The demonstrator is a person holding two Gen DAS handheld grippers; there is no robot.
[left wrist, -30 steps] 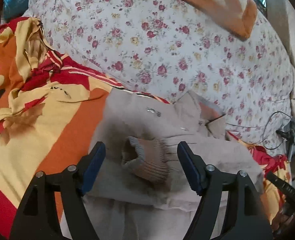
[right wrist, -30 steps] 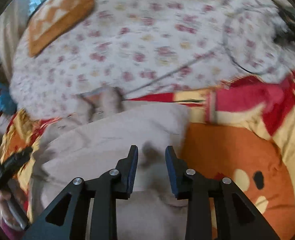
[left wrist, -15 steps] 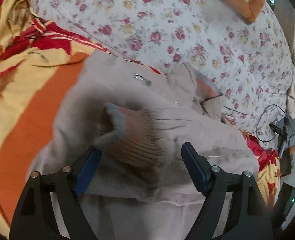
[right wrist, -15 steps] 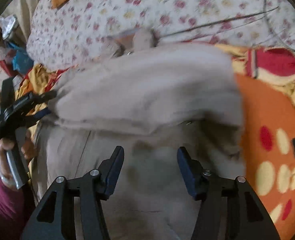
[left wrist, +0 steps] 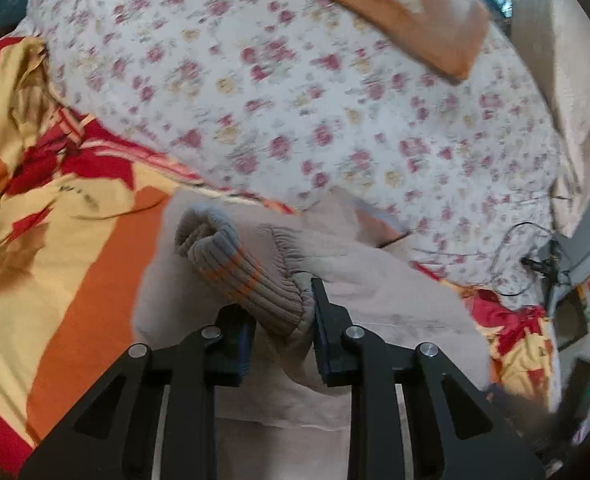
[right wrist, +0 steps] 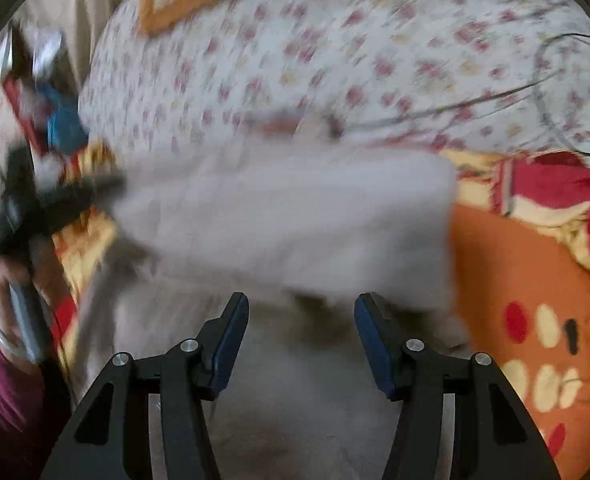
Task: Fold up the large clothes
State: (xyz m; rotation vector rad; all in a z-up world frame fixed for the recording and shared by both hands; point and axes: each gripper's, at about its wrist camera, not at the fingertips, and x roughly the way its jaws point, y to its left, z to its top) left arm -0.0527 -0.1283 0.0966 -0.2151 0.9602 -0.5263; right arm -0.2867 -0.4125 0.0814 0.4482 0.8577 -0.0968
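Note:
A large beige jacket (left wrist: 379, 300) lies on an orange, yellow and red blanket (left wrist: 75, 248). My left gripper (left wrist: 281, 320) is shut on its ribbed sleeve cuff (left wrist: 235, 268), which has thin orange stripes and sticks up toward the left. In the right wrist view the jacket (right wrist: 295, 216) lies folded across the middle, blurred by motion. My right gripper (right wrist: 301, 320) is open and empty just above the jacket's near part. The left gripper also shows in the right wrist view (right wrist: 55, 204), at the jacket's left edge.
A white quilt with red flowers (left wrist: 295, 100) bulges behind the jacket, with an orange patterned pillow (left wrist: 395, 12) on top. A black cable (left wrist: 535, 248) lies at the right, near some devices. The blanket (right wrist: 535, 300) spreads to the jacket's right.
My left gripper has closed on the sleeve cuff, which it straddled open before. My right gripper has opened wide and drawn back from the jacket's folded edge.

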